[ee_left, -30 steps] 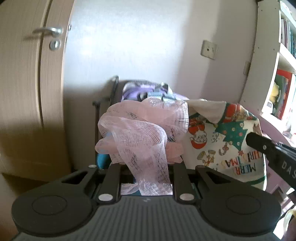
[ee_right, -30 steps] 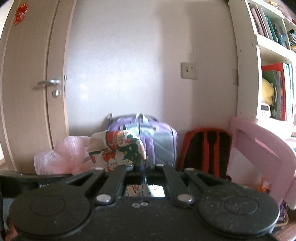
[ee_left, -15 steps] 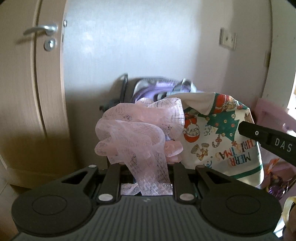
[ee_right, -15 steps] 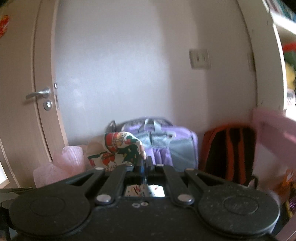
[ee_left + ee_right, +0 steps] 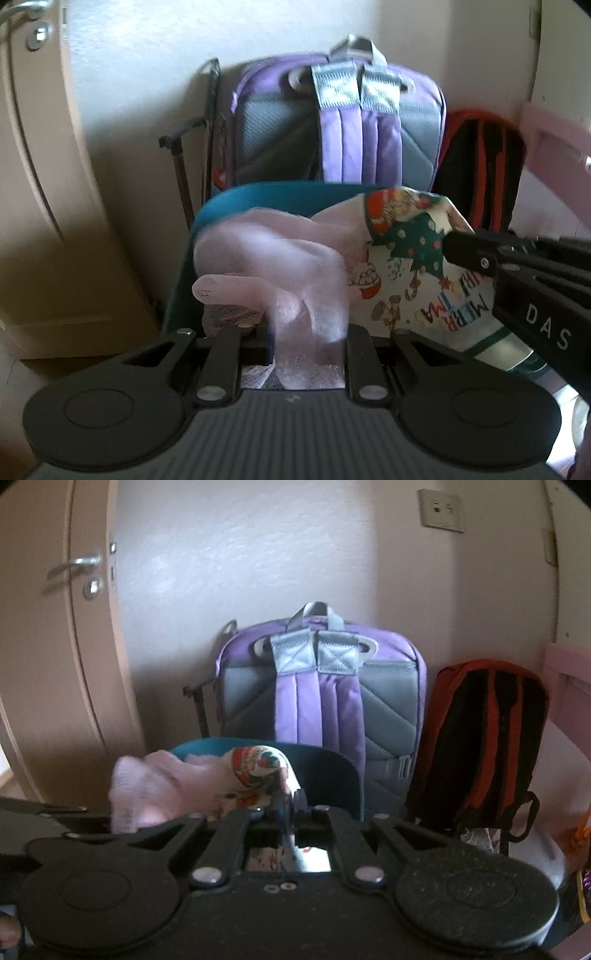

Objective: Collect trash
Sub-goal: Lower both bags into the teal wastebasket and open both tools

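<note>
The left gripper [image 5: 310, 332] has its jaws narrowed on a bunch of pink netting [image 5: 280, 266], which bulges up ahead of it. The right gripper [image 5: 286, 808] holds the edge of a paper bag [image 5: 258, 766] printed with Christmas pictures, its jaws nearly shut and just starting to part, the bag's edge between them. Netting and bag touch side by side, both hanging over the open top of a teal bin [image 5: 280, 194]. Behind the bin a purple backpack [image 5: 321, 686] leans on the wall, with a red and black backpack [image 5: 484, 738] just beside it and a door [image 5: 48, 646] at the left.
</note>
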